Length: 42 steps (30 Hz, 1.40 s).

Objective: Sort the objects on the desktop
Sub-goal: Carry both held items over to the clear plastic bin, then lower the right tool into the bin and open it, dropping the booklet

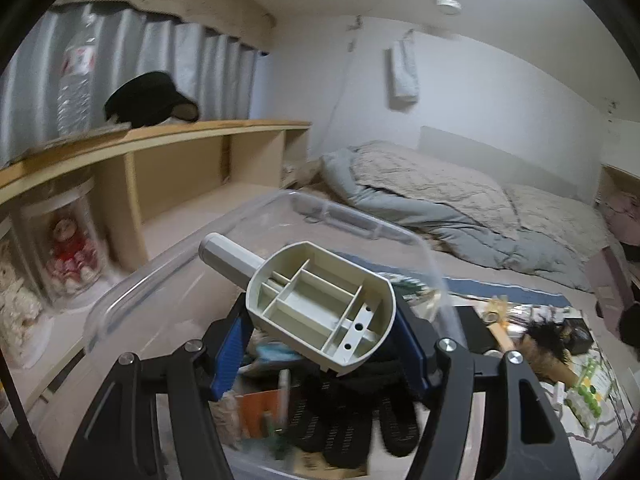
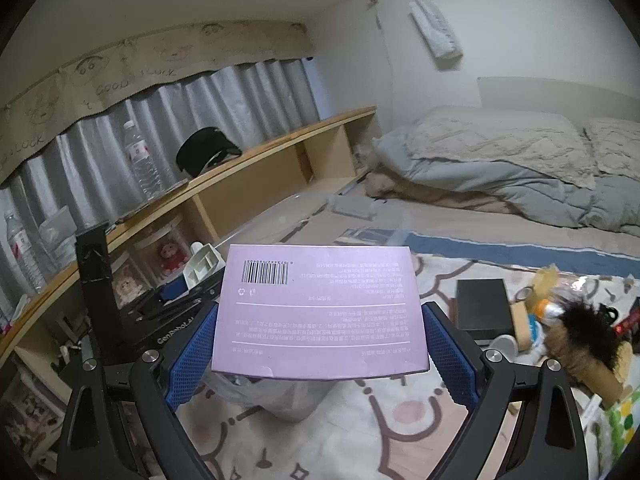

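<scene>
My left gripper (image 1: pixel 320 340) is shut on a beige plastic tool with a ribbed underside and a grey round handle (image 1: pixel 320 304), held above a clear plastic storage bin (image 1: pixel 256 216). In the bin lie black gloves (image 1: pixel 352 416), an orange card and small items. My right gripper (image 2: pixel 320 344) is shut on a flat purple box with a barcode (image 2: pixel 320 308), held above the patterned mat (image 2: pixel 360 420). The left gripper and its beige tool also show in the right wrist view (image 2: pixel 200 268), to the left.
A pile of loose objects lies on the mat at right: a black box (image 2: pixel 484 308), a black furry brush (image 2: pixel 588 332), tape rolls and bottles. A wooden shelf (image 2: pixel 280 136) with a water bottle and black cap runs along the left. A bed with a grey quilt (image 2: pixel 500 160) is behind.
</scene>
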Each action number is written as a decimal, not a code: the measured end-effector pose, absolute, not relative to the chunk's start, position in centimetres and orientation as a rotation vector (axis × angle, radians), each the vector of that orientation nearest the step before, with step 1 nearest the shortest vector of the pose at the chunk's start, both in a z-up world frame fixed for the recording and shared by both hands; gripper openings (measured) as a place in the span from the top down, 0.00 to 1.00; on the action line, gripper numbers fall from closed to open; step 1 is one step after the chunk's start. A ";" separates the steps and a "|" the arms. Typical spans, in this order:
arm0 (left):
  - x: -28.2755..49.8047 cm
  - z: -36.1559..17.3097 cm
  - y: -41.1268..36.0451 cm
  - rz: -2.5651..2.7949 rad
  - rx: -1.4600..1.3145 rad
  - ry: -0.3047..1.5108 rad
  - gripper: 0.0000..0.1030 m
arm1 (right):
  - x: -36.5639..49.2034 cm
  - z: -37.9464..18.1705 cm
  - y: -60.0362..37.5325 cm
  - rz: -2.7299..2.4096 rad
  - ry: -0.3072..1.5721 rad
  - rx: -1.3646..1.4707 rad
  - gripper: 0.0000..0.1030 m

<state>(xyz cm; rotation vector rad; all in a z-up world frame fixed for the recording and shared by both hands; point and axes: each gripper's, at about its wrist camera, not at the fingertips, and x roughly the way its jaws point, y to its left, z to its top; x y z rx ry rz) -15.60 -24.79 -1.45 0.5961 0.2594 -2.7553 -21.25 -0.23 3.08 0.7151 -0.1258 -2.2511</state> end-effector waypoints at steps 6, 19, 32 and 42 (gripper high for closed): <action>-15.4 -2.3 -26.3 -2.720 0.632 0.315 0.36 | -21.1 2.9 -2.2 -2.229 -0.095 0.732 0.06; -15.0 -2.9 -25.4 -2.717 0.702 0.310 0.37 | -21.4 2.5 -5.0 -2.205 -0.036 0.766 0.06; -14.7 -3.1 -25.2 -2.704 0.708 0.301 0.37 | -21.7 2.4 -6.0 -2.199 -0.028 0.776 0.06; -11.9 -2.0 -28.5 -2.632 0.594 0.383 0.29 | -22.1 2.1 -8.0 -2.171 0.026 0.805 0.06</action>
